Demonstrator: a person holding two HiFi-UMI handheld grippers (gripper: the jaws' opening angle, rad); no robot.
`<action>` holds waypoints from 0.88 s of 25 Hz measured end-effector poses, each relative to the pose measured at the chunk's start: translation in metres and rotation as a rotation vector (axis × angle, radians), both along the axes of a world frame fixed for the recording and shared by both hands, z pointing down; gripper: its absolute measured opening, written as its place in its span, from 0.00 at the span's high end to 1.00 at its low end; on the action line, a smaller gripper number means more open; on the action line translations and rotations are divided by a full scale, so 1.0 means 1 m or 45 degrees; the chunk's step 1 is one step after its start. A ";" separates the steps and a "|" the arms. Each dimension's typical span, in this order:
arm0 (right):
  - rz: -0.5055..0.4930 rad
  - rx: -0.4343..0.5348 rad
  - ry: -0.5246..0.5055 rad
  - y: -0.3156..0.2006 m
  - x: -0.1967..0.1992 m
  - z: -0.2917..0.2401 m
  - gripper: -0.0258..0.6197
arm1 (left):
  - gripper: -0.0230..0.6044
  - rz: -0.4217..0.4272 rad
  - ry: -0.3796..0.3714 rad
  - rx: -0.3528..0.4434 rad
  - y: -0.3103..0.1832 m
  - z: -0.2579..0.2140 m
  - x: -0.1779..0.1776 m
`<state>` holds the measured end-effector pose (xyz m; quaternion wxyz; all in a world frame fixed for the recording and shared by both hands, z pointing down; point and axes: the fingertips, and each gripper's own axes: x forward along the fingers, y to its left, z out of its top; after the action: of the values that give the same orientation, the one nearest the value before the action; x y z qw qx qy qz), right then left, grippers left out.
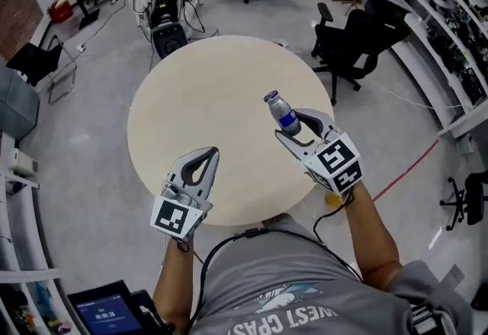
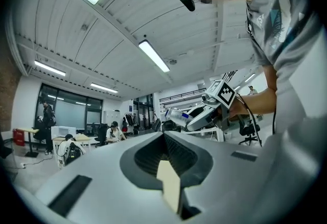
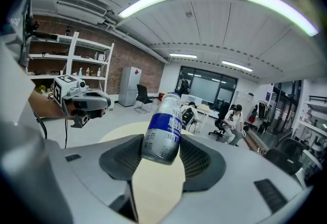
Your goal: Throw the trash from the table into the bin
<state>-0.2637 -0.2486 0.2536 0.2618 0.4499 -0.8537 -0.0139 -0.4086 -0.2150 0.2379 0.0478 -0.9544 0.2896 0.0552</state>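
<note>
round tabletop (image 1: 191,97) below; right fingers (image 1: 321,122) clamp bottle (image 1: 280,111), neck past fingertips, secured for bin carry; left fingers (image 1: 180,167) closed, empty.

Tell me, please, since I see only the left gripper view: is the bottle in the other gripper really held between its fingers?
Observer: Yes. The right gripper has its fingers closed on the lower part of the bottle, whose cap end points away.
Operator: Is there other trash on the table?
Observer: No. In the head view the table is round and bare.
Operator: Where are the two grippers?
Observer: Both show over the table's near edge, and the left gripper is shut and empty.
</note>
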 end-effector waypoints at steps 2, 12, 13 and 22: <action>0.023 0.023 -0.004 0.016 0.005 -0.008 0.61 | 0.89 0.023 0.000 0.015 0.009 -0.002 0.004; 0.167 0.099 0.006 0.082 0.039 -0.043 0.61 | 0.89 0.171 0.017 0.053 0.036 -0.021 0.033; 0.184 0.109 0.011 0.086 0.042 -0.047 0.61 | 0.89 0.187 0.021 0.057 0.036 -0.025 0.036; 0.363 0.136 -0.027 0.120 0.130 -0.038 0.61 | 0.89 0.350 -0.010 0.044 0.047 -0.014 0.123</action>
<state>-0.1340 -0.1283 0.2156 0.2279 0.5799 -0.7820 -0.0173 -0.2852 -0.1685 0.2242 0.0571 -0.9843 0.1550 0.0626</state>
